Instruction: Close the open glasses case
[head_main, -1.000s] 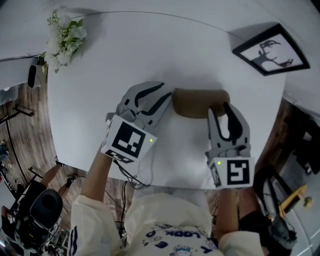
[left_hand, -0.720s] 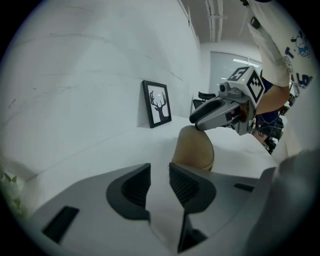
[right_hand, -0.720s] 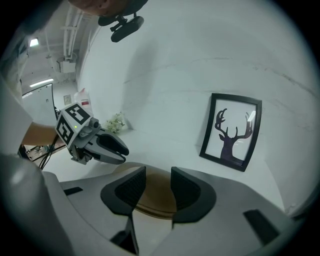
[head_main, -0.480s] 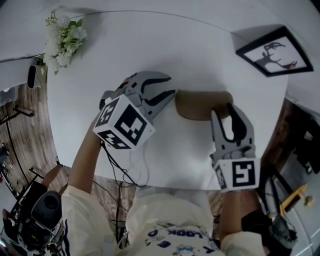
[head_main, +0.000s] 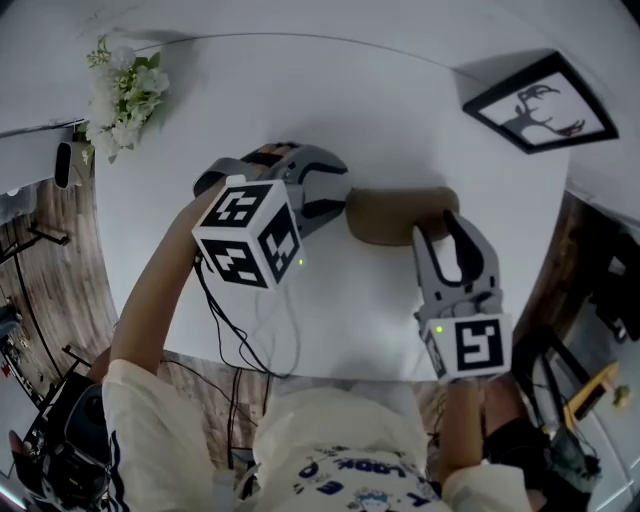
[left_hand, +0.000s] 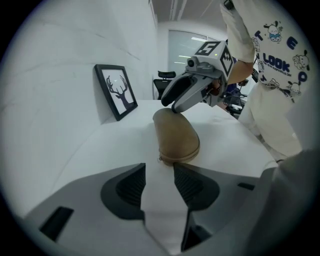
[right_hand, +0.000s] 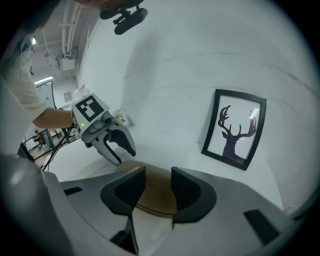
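— 2 grippers, both of them at the glasses case (head_main: 390, 212). It lies in the middle of the white table (head_main: 400, 90), long side across in front of you, lid down on its base.

— How is the left one set?

— Your left gripper (head_main: 340, 190) sits at the case's left end. Its jaws are a narrow gap apart with only bare tabletop between them. The rounded end of the case is just past the tip of 1 jaw.

— And the right?

— Your right gripper (head_main: 440, 228) comes at the case's right end from your side, its jaws also a narrow gap apart. The brown shell shows through that gap, under and beyond the pads. You cannot tell from any view whether the pads touch it.

— What stands around it?

— 1 framed deer picture (head_main: 540, 100) stands by the wall at the far right corner, well apart from the case. 1 bunch of white flowers (head_main: 122, 82) lies at the far left corner, also well apart. 1 black cable (head_main: 235, 330) hangs from your left gripper over the near table edge. Nearest to each gripper is the other one, their tips facing along the case.
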